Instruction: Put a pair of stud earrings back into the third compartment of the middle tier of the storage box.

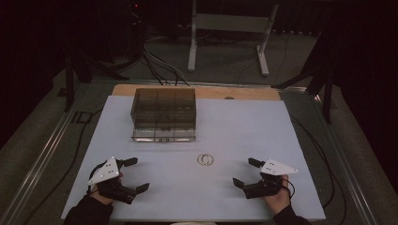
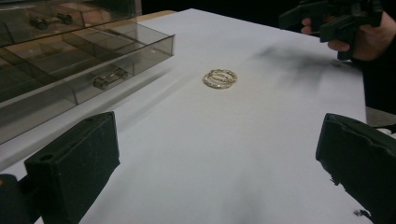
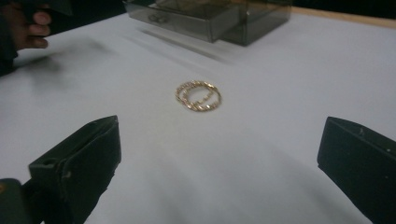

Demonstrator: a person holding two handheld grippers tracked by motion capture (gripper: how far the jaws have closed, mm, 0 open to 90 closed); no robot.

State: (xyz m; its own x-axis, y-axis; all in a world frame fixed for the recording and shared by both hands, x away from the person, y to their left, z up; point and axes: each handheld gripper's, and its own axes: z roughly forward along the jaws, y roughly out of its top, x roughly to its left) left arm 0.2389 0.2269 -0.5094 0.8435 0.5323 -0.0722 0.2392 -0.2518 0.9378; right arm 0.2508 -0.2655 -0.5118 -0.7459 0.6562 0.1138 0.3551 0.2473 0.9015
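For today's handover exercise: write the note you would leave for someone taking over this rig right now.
Left gripper: open, holding nothing, near the table's front left.
Right gripper: open, holding nothing, front right.
Two gold rings lie overlapping on the white table, between both grippers, untouched.
Clear compartment box stands behind them, its drawer pulled out, small items inside.
Done: nothing visible. Left: probably putting the rings away.

Both forearms wear dark sleeves (image 1: 89, 211) — cuffs ending at the wrists. The left gripper (image 1: 136, 174) and right gripper (image 1: 244, 172) are black, with blocky matte jaws, each topped by a pale grey three-cornered plate (image 1: 104, 171) dotted with small holes — thin black cables (image 1: 287, 183) trail off toward 6 o'clock.
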